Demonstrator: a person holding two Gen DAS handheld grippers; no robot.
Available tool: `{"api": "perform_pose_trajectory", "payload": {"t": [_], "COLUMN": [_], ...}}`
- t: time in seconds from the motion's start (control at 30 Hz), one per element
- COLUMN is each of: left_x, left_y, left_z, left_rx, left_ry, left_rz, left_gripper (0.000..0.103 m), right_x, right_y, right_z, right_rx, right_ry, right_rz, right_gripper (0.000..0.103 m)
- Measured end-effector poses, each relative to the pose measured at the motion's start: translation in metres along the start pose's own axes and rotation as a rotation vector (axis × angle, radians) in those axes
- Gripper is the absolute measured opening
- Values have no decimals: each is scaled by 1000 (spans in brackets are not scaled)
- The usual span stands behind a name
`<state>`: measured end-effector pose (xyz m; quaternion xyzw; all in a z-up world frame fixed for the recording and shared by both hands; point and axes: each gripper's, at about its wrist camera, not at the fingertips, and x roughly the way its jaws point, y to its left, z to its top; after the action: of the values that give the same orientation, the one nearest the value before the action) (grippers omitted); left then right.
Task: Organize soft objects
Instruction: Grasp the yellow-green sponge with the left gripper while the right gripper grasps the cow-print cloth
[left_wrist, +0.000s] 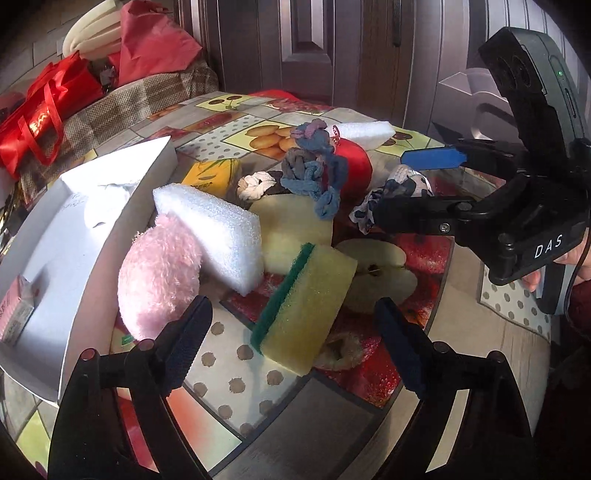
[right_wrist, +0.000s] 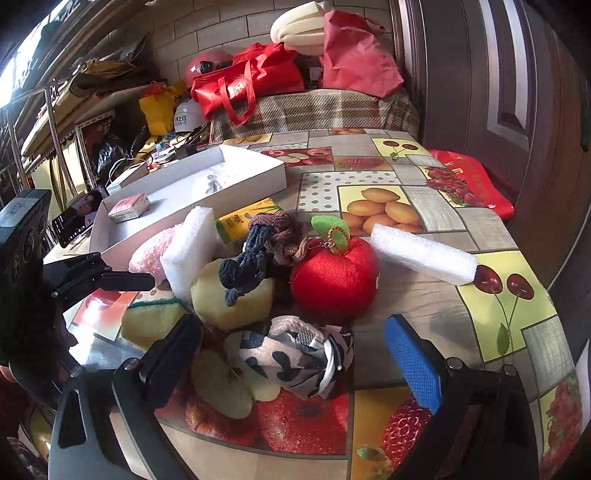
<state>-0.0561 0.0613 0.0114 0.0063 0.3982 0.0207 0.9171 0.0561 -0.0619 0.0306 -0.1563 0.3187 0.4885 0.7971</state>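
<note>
A pile of soft things lies on the fruit-print table. In the left wrist view my left gripper (left_wrist: 295, 339) is open around a yellow sponge with a green pad (left_wrist: 306, 306). Beside it lie a pink plush (left_wrist: 159, 280), a white foam block (left_wrist: 214, 236), a braided rope toy (left_wrist: 314, 173) and a red plush apple (left_wrist: 356, 166). My right gripper (left_wrist: 413, 184) shows there open, over a black-and-white patterned cloth (left_wrist: 402, 184). In the right wrist view my right gripper (right_wrist: 295, 354) is open around that cloth (right_wrist: 295, 354), with the apple (right_wrist: 332, 280) and a white foam bar (right_wrist: 421, 254) behind.
An open white box (left_wrist: 66, 229) stands at the left with a small pink carton (right_wrist: 129, 206) in it. A yellow tissue pack (left_wrist: 214, 173) lies by the pile. Red bags (right_wrist: 251, 85) sit on a plaid seat behind the table. The table's edge (right_wrist: 532, 236) runs along a wooden door.
</note>
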Motion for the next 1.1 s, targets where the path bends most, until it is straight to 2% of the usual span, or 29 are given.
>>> {"api": "perform_pose_trajectory", "payload": {"t": [0.03, 0.07, 0.1, 0.13, 0.2, 0.33, 0.53, 0.73, 1.1], "left_x": [3, 5, 6, 4, 1, -18, -46, -59, -71], "left_y": [-1, -2, -3, -3, -3, -2, 7, 17, 34], "left_z": [-1, -2, -2, -2, -3, -6, -14, -20, -27], "left_rx": [8, 15, 19, 22, 26, 22, -24, -64, -96], "left_ry": [13, 25, 27, 19, 3, -89, -210, -264, -315], "left_rz": [5, 9, 4, -4, -3, 21, 64, 104, 154], "left_gripper": [65, 56, 41, 33, 28, 28, 28, 28, 28], "right_x": [5, 9, 9, 6, -3, -25, -36, -41, -43], "right_y": [1, 0, -3, -4, -3, 11, 25, 35, 52], "right_z": [0, -1, -2, -2, -5, -8, -10, -9, -9], "right_rx": [-8, -6, 5, 13, 12, -31, -41, -56, -88], "right_ry": [28, 52, 59, 46, 15, -92, -168, -223, -260], "right_rz": [-3, 2, 10, 6, -27, -129, -150, -180, -194], "right_gripper": [54, 40, 40, 39, 36, 36, 36, 36, 36]}}
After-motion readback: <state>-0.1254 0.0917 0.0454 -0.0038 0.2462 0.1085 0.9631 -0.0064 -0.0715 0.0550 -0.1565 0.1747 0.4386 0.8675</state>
